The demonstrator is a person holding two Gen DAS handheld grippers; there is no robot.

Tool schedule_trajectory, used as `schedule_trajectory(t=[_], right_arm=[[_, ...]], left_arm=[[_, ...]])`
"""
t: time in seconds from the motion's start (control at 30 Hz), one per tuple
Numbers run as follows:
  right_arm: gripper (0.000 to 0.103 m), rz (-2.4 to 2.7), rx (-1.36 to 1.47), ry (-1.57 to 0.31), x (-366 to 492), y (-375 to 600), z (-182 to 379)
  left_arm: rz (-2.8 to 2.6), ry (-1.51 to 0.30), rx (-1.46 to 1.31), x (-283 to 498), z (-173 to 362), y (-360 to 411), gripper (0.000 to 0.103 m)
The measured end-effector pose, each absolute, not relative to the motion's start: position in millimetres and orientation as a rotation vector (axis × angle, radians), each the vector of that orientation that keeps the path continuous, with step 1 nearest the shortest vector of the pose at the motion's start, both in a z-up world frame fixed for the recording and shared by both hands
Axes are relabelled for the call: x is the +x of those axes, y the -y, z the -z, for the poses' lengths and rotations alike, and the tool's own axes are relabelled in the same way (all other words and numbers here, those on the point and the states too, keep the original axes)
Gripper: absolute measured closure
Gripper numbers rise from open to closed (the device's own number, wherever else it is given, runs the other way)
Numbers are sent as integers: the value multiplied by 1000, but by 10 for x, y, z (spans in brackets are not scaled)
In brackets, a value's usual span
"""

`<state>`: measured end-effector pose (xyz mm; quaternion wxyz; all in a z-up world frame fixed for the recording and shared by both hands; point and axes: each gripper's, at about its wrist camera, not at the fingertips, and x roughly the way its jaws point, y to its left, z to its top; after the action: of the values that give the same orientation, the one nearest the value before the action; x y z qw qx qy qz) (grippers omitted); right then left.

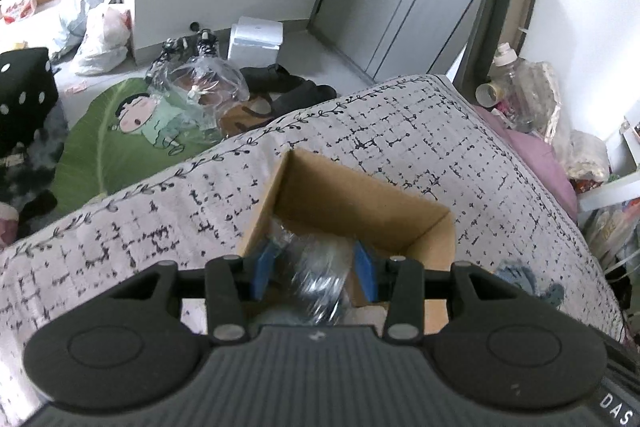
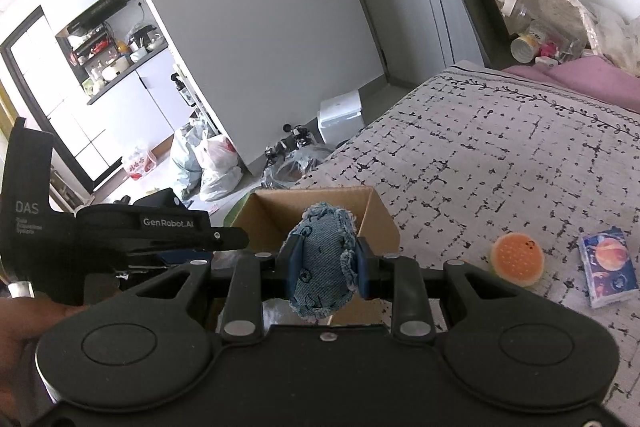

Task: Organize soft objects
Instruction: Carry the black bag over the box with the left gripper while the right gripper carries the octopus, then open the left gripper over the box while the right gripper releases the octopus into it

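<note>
An open cardboard box (image 1: pixel 360 195) sits on the patterned bedspread (image 1: pixel 460 155); it also shows in the right wrist view (image 2: pixel 320 207). My left gripper (image 1: pixel 316 267) hangs over the box, jaws apart, with a blurred clear plastic-wrapped item (image 1: pixel 320 279) between them, no pad touching it. My right gripper (image 2: pixel 326 263) is shut on a blue denim soft toy (image 2: pixel 324 267), held just in front of the box. An orange round sponge toy (image 2: pixel 517 258) and a tissue pack (image 2: pixel 608 267) lie on the bed to the right. The left gripper's body (image 2: pixel 120 227) shows at the left.
Beyond the bed edge the floor holds a green cartoon mat (image 1: pixel 132 131), plastic bags (image 1: pixel 100 39), a white box (image 1: pixel 256 39), a black dotted cube (image 1: pixel 24 87) and dark shoes. Bottles and clutter (image 1: pixel 520 87) stand by a pink pillow (image 1: pixel 536 155) at the wall.
</note>
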<state>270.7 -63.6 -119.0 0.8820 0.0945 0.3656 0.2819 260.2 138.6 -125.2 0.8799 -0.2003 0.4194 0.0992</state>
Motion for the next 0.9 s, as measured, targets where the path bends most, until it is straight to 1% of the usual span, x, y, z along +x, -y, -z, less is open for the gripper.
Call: schedule_trajectory(t=[0.03,0.33,0.43,0.5,0.57,0.6,0.67,0.7,0.73,0.77,0.83,0.9], right_arm=[[76,-586,193,-760,2722,598,1198],[75,-584,187,-757,2859,371,1232],[70,-590,200,-735,2870,339,1273],[64,-605,194,-734,2872,325,1285],[52,-592,198,-718,2859,328,1248],[49,-585,199,-715,2855,330,1220],[38,-579,207,-709,2846,360,1158],[35,-575,211,-703,2836,383,1128],[28,-567,214,-700,2828,413,1097],[21,-559,217,-697,2820,441,1075],[19,-550,224,-695,2806,500,1039],[19,-545,225,-709,2811,543,1011]], left_arm=[[-202,-880,-413,2615,1260,-1393,58],[-189,-906,-419,2636,1259,-1471,51],[-191,-917,-428,2589,1245,-1490,48],[-192,-921,-434,2556,1229,-1502,47],[-192,-923,-442,2520,1211,-1502,44],[-187,-923,-448,2501,1200,-1501,43],[-150,-921,-471,2465,1183,-1500,34],[-143,-914,-476,2444,1175,-1496,32],[-147,-908,-469,2423,1159,-1482,29],[-156,-906,-456,2407,1141,-1463,24],[-164,-900,-444,2377,1107,-1430,19],[-164,-901,-446,2353,1080,-1413,16]])
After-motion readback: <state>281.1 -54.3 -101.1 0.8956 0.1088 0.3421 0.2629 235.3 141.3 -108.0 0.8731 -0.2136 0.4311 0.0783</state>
